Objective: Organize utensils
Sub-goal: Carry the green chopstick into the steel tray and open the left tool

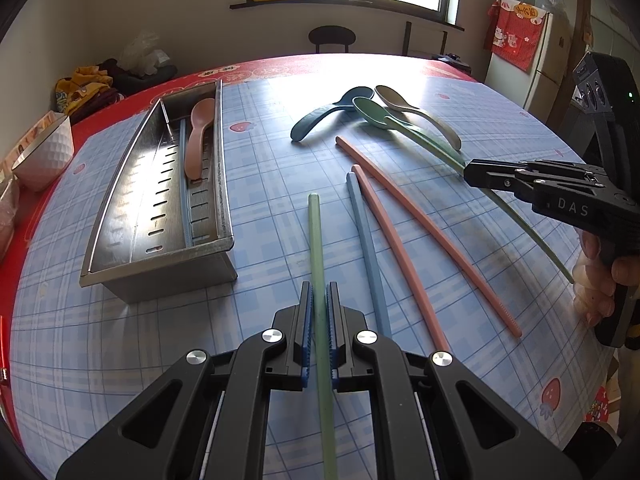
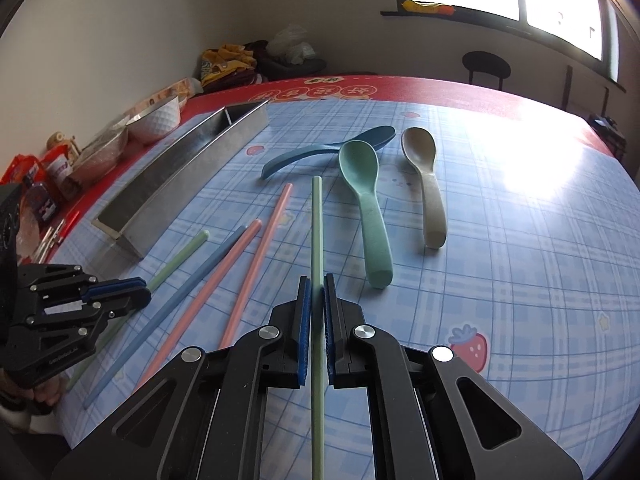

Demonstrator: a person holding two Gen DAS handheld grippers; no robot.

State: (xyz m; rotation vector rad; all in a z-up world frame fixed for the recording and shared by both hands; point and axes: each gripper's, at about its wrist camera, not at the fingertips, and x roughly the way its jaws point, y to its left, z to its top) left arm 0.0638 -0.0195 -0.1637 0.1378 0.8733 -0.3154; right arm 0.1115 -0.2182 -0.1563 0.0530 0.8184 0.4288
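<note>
My left gripper (image 1: 320, 292) is shut on a green chopstick (image 1: 316, 236) that points away over the blue checked cloth. My right gripper (image 2: 316, 284) is shut on a second green chopstick (image 2: 317, 220); it also shows in the left wrist view as the right gripper (image 1: 480, 178). Between them lie a blue chopstick (image 1: 368, 248) and two pink chopsticks (image 1: 400, 248). Farther off lie a dark blue spoon (image 1: 320, 118), a green spoon (image 2: 364, 184) and a beige spoon (image 2: 424, 176). The steel tray (image 1: 222, 168) on the left holds a pink spoon (image 1: 198, 136) and a blue chopstick (image 1: 185, 184).
A white bowl (image 1: 44, 156) and snack packets (image 2: 40, 184) stand along the table's left edge on the red cloth. A chair (image 1: 332, 36) stands beyond the far edge, a fridge (image 1: 520, 60) at the back right. A person's hand (image 1: 596, 276) grips the right tool's handle.
</note>
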